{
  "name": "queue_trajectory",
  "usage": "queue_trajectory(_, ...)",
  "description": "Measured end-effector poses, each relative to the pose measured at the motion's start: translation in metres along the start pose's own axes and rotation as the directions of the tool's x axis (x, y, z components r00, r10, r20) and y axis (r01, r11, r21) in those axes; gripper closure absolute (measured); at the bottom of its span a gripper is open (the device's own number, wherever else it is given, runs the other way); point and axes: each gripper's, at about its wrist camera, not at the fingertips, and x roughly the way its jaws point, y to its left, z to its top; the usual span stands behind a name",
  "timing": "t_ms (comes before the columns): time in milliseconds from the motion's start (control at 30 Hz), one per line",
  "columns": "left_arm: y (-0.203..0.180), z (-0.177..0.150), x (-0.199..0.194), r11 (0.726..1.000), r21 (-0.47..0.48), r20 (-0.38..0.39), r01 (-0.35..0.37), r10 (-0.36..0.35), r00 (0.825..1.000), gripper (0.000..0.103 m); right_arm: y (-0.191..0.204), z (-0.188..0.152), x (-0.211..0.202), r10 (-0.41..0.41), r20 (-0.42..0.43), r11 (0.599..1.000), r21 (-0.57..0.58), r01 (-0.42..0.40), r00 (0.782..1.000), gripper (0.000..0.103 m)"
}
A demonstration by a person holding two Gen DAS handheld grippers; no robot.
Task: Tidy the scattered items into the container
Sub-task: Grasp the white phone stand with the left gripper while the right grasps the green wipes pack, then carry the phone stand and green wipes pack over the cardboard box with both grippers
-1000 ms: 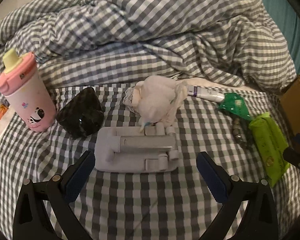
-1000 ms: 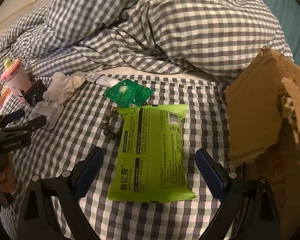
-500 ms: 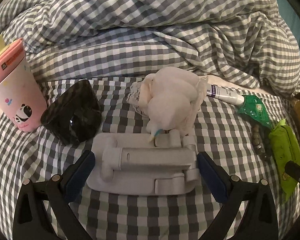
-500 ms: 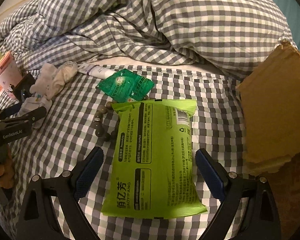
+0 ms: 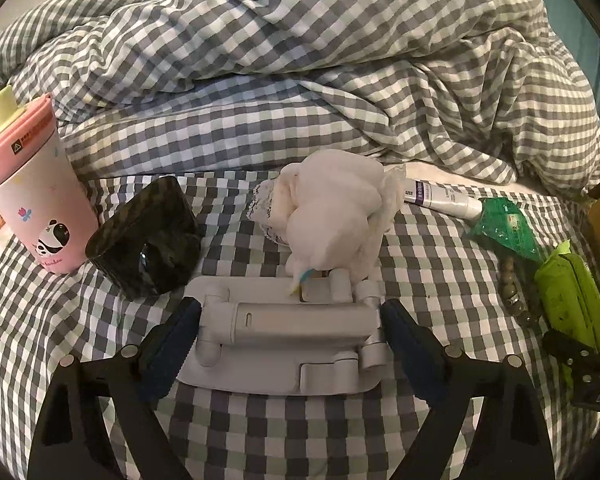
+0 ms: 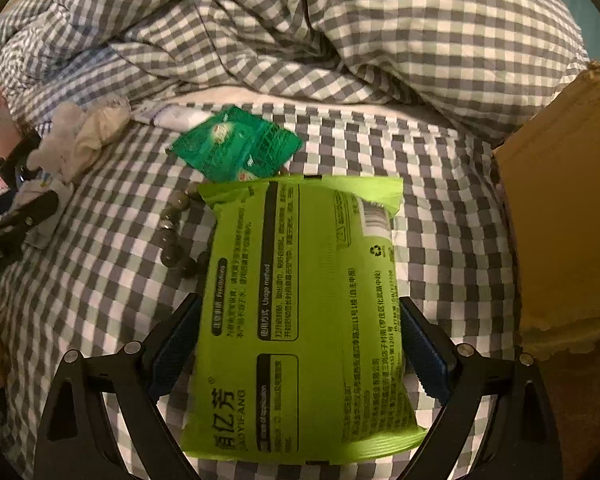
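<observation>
Left hand-held gripper has just been closing, jaws wide astride the grey stand on the bed. Right hand-held gripper wide, straddling the green wipes pack; cardboard box right.

Your brown cardboard box runs off the right edge, its inside unseen. The lime-green wipes pack hides part of the dark bead string, and the dark green foil sachet is smeared, its print unreadable. The pink panda cup is cropped at the left
</observation>
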Motion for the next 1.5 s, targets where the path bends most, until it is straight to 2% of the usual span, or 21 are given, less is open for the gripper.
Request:
queue_trajectory(100, 0.0, -0.001, -0.002, 1.0, -0.002, 0.009, 0.004, -0.004, 1.0, 0.011, -0.004, 0.0, 0.001, 0.019, 0.003, 1.0, 0.017, -0.019, 1.0, 0.01)
queue_trajectory(167, 0.002, -0.001, -0.005, 1.0, -0.005, 0.01, 0.004, -0.004, 1.0, 0.011, -0.004, -0.001, -0.001, 0.009, 0.009, 1.0, 0.008, -0.01, 1.0, 0.023)
queue_trajectory(267, 0.006, -0.003, -0.009, 1.0, -0.01, 0.013, 0.0, 0.0, 1.0, 0.011, -0.006, 0.0, -0.004, 0.005, 0.008, 1.0, 0.012, -0.005, 1.0, 0.028)
queue_trajectory(667, 0.009, 0.001, -0.042, 1.0, -0.022, 0.054, -0.006, 0.007, 0.998, 0.011, -0.004, -0.011, -0.026, 0.052, 0.028, 0.998, 0.037, -0.053, 0.998, 0.03)
queue_trajectory(1033, 0.011, 0.001, -0.099, 0.999, -0.051, 0.104, -0.017, 0.022, 0.994, 0.011, 0.001, -0.023, -0.091, 0.092, 0.115, 0.995, 0.022, -0.095, 0.989, 0.03)
queue_trajectory(1233, 0.018, -0.004, -0.143, 0.995, -0.096, 0.141, -0.029, 0.043, 0.989, 0.011, -0.002, -0.029, -0.131, 0.105, 0.168, 0.994, 0.019, -0.11, 0.98, 0.03)
queue_trajectory(1500, 0.009, -0.015, -0.203, 0.996, -0.089, 0.199, -0.021, 0.038, 0.979, 0.011, -0.006, -0.049, -0.186, 0.115, 0.237, 0.992, 0.023, -0.125, 0.965, 0.03)
